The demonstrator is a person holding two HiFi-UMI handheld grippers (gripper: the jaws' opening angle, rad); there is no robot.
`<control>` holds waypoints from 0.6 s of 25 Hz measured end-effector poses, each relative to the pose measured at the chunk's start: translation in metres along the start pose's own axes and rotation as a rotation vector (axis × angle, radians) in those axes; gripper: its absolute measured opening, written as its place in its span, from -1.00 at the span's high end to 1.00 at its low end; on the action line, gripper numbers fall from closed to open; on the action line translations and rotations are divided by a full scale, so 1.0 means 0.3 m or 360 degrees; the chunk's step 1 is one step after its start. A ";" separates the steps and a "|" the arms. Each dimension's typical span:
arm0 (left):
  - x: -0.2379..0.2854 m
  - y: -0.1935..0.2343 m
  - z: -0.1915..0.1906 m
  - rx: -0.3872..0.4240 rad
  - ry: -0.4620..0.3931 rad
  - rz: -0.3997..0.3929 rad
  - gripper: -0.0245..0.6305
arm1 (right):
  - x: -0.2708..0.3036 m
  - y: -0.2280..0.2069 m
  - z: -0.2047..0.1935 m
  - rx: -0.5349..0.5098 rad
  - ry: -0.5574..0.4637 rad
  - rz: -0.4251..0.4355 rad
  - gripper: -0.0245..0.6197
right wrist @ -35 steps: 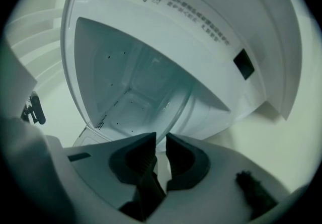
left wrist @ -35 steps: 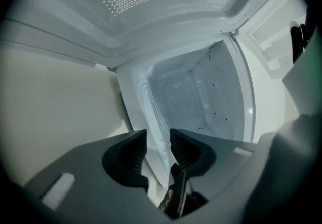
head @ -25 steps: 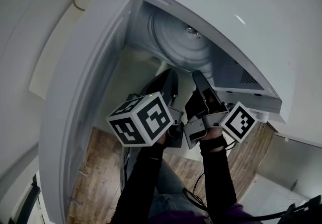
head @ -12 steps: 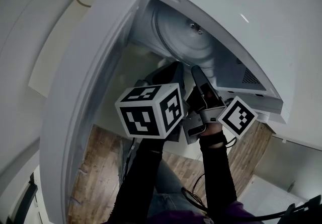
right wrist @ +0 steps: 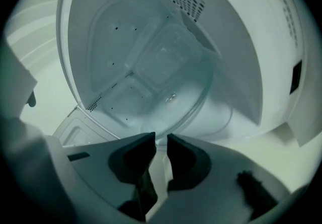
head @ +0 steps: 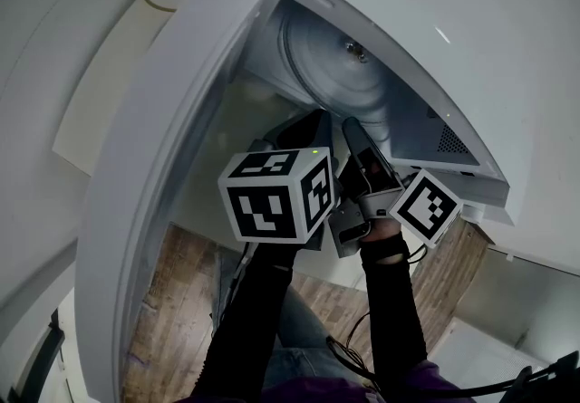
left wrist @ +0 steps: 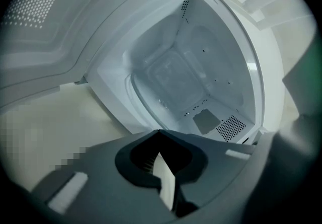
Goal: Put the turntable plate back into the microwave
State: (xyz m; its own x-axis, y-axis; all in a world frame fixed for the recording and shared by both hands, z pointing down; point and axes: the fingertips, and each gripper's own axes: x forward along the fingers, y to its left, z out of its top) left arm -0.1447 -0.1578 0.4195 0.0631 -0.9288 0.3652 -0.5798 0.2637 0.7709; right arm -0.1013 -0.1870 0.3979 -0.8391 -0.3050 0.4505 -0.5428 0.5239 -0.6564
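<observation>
While the door point(head: 154, 148) is hanging open at left, the left gripper point(left wrist: 159, 135) is pointing its closed jaws at the near rim of the turntable plate point(head: 331, 66), which is already sitting inside the microwave point(head: 426, 66). The right gripper point(right wrist: 160, 140) jaws have just been opening, with the rim loosely between them; only withdrawing is seemingly remaining.

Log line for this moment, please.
stage: plate insertion | turntable plate: tilted, in microwave | left gripper: shut at rim | right gripper: fingers just opening, rim between
</observation>
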 end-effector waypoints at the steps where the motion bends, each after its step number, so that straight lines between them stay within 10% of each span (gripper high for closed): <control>1: 0.000 0.002 0.001 -0.0011 -0.0002 -0.0001 0.92 | 0.002 0.004 0.000 -0.0013 0.0008 0.0004 0.69; 15: -0.036 0.029 -0.011 0.0016 0.0006 0.0078 0.91 | -0.022 -0.001 -0.031 -0.0071 0.0063 -0.0054 0.68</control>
State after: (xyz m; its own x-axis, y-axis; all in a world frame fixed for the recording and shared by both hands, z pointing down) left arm -0.1477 -0.1447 0.4239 0.0373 -0.9138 0.4044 -0.5905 0.3063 0.7467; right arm -0.0952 -0.1776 0.4006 -0.8177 -0.2919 0.4962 -0.5680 0.5490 -0.6131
